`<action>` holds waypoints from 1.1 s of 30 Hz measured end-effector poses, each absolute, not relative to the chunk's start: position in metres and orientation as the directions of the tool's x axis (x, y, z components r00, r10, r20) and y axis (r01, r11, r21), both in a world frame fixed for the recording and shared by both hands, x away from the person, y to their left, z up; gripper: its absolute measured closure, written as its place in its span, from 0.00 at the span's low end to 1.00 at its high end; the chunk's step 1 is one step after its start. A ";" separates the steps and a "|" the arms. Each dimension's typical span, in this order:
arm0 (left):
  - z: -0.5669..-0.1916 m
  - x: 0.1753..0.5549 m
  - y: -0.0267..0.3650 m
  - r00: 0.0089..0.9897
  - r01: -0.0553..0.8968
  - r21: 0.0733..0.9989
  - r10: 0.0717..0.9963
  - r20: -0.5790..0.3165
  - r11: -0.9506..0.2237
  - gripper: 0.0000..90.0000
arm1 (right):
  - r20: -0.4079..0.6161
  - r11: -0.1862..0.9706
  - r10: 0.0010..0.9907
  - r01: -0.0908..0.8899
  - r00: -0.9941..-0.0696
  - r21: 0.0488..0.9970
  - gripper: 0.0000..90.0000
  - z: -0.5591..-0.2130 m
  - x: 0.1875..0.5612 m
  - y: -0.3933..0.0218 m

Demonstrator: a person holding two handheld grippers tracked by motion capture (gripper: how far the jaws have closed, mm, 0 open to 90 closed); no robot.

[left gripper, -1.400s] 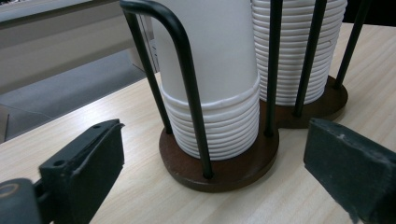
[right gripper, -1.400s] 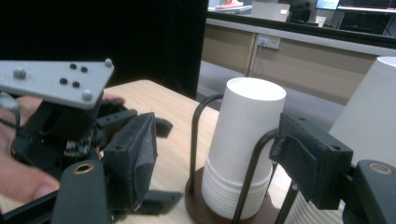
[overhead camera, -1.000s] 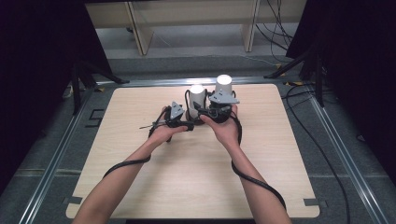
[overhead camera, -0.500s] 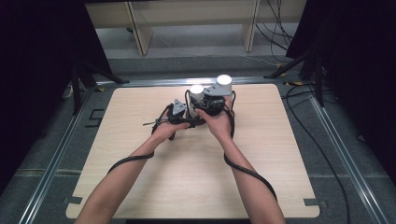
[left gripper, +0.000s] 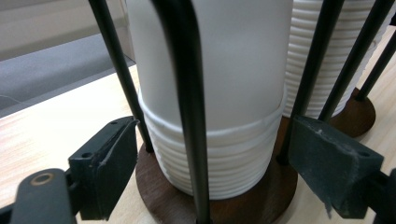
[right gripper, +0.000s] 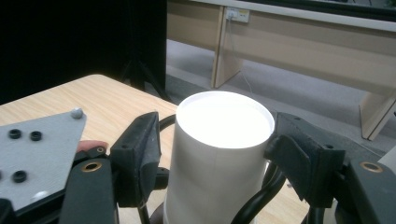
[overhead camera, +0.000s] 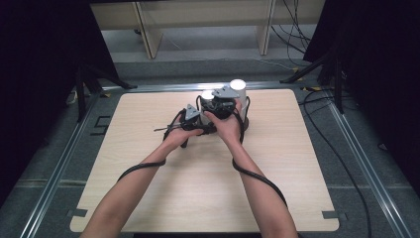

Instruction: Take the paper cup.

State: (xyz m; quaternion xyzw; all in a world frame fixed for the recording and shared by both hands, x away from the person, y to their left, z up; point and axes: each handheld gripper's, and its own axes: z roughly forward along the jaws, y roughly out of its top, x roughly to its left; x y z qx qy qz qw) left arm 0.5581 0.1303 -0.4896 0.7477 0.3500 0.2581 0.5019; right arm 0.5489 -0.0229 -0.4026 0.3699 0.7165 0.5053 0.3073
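A stack of white paper cups stands in a black wire holder on a round dark wooden base. My left gripper is low at that base. Its jaws have just been closing with the holder between them, and both pads meet the wire rods. My right gripper is up at the top cup, open, one pad on each side with a gap at the left pad. In the high view the left gripper and right gripper sit close together at the stack.
A second ribbed cup stack in its own holder stands just behind, also seen as the far stack. The wooden table lies within a metal frame on the floor. Cables trail from both grippers along the forearms.
The right hand has shifted left, bringing its gripper closer to the left gripper and over the near stack. The left hand has stayed in place.
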 end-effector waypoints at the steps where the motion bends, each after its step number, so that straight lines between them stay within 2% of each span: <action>1: -0.489 0.558 0.130 0.623 0.265 0.930 0.781 0.036 -0.254 0.17 | -0.075 0.216 0.843 0.207 -0.532 0.954 0.37 -0.403 0.551 -0.022; 9: -0.492 0.560 0.129 0.626 0.279 0.917 0.778 0.051 -0.285 0.18 | -0.057 0.207 0.849 0.230 -0.526 0.951 0.37 -0.406 0.556 -0.022; 12: -0.492 0.562 0.130 0.626 0.280 0.919 0.779 0.045 -0.279 0.19 | -0.011 0.173 0.851 0.261 -0.525 0.950 0.38 -0.407 0.556 -0.020; 21: -0.492 0.564 0.130 0.626 0.285 0.919 0.779 0.037 -0.274 0.22 | -0.065 0.210 0.855 0.229 -0.515 0.950 0.38 -0.407 0.559 -0.018; 25: -0.492 0.564 0.130 0.627 0.286 0.918 0.778 0.036 -0.273 0.22 | -0.048 0.198 0.861 0.246 -0.506 0.949 0.37 -0.408 0.559 -0.015; 26: -0.491 0.564 0.130 0.627 0.289 0.917 0.778 0.036 -0.274 0.22 | -0.074 0.212 0.860 0.223 -0.505 0.952 0.37 -0.409 0.560 -0.015; 33: -0.490 0.564 0.131 0.625 0.302 0.916 0.781 0.019 -0.264 0.23 | -0.036 0.171 0.868 0.231 -0.495 0.958 0.39 -0.409 0.560 -0.014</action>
